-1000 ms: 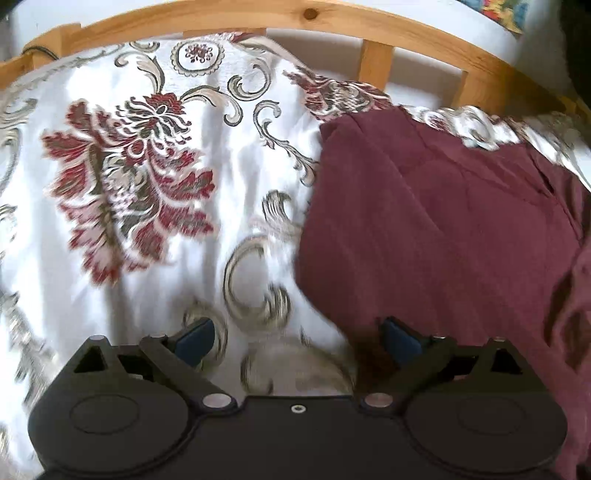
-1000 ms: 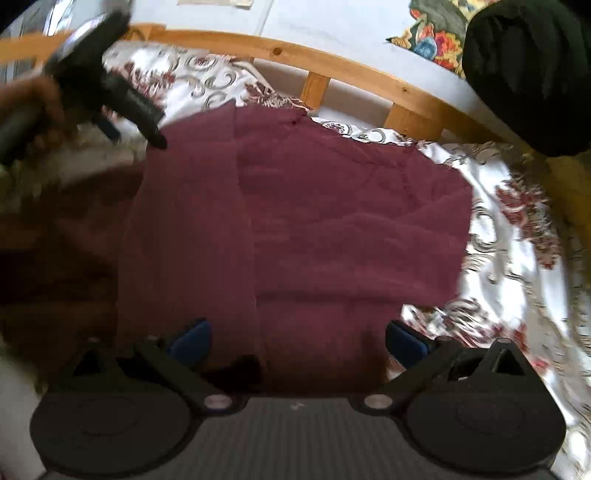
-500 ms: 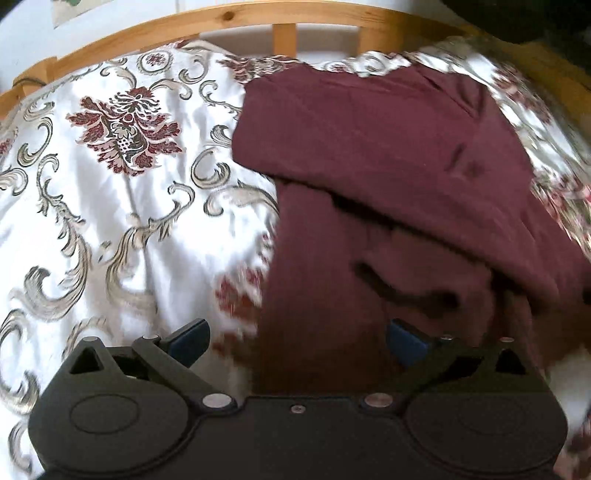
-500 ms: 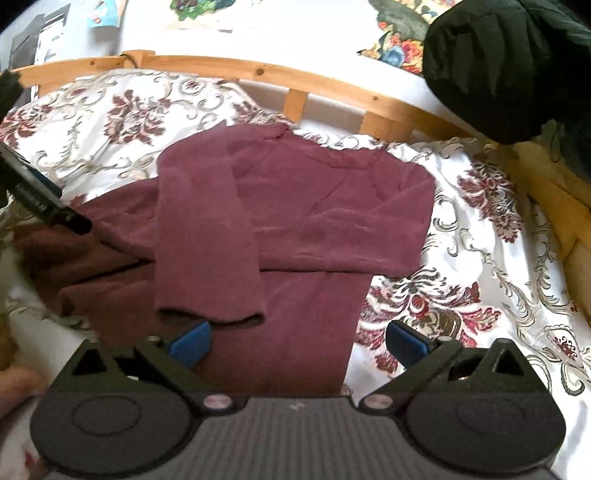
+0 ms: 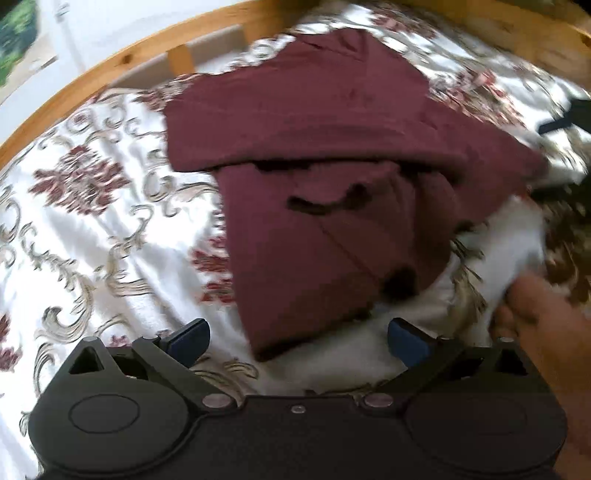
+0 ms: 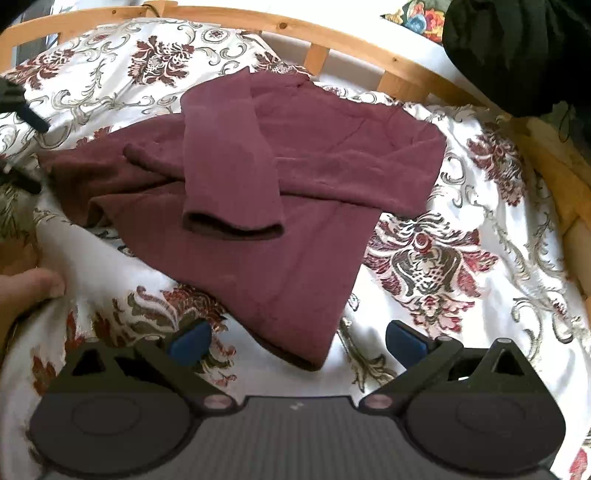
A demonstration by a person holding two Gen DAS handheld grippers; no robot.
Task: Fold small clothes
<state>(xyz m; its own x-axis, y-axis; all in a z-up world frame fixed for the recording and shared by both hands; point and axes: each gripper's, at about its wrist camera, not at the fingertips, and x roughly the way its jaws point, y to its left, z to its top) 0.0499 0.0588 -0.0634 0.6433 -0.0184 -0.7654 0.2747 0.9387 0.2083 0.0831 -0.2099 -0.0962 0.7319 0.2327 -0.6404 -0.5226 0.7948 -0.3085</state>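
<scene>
A maroon long-sleeved top (image 6: 303, 177) lies on the floral bedspread with both sleeves folded across its body; one cuff (image 6: 232, 225) lies open on top. It also shows in the left wrist view (image 5: 317, 184), blurred. My right gripper (image 6: 297, 341) is open and empty, just above the top's near hem corner. My left gripper (image 5: 297, 341) is open and empty, over the top's lower corner at its left side. The left gripper's dark tips (image 6: 22, 110) show at the far left of the right wrist view.
The white bedspread with red and grey flowers (image 6: 461, 258) covers the bed. A curved wooden rail (image 6: 332, 33) runs along the far side. A black bundle (image 6: 517, 51) sits at the back right. A hand (image 5: 546, 317) shows at the left wrist view's right edge.
Both grippers have pulled back from the top toward its near edge. The left sleeve now lies folded over the body, let go by the left gripper. The left view has swung right.
</scene>
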